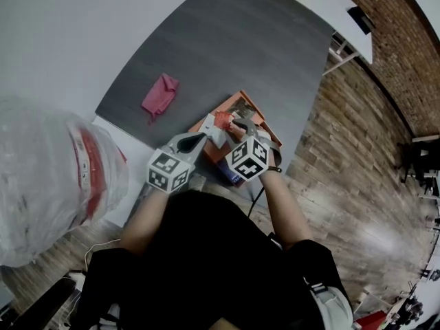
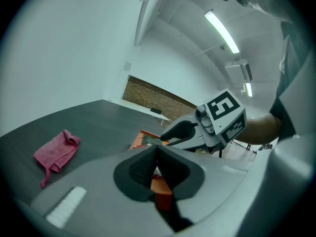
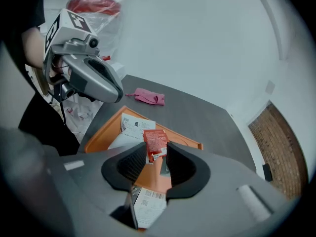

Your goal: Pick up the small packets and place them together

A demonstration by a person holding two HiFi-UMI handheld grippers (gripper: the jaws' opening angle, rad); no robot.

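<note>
Starting with the head view: left gripper (image 1: 212,130) and right gripper (image 1: 240,124) packed tight over the orange tray (image 1: 242,94) at the near right edge of the dark surface (image 1: 227,40), a red packet (image 1: 221,120) right at their tips, pink cloth (image 1: 160,93) well off to the far left. Real risk of the two knocking together on the way out. Over to the left gripper view: fingers closed at the tips, just a sliver of red and white showing through the gap, pinched or not impossible to say. On to the right gripper view: fingers about half apart, red packet (image 3: 155,142) sitting at their tips across a white packet (image 3: 136,126) in the tray, not visibly squeezed. Could easily get dragged or flipped off the pile by a careless retreat, or slide towards the rim and end up apart from the rest.
</note>
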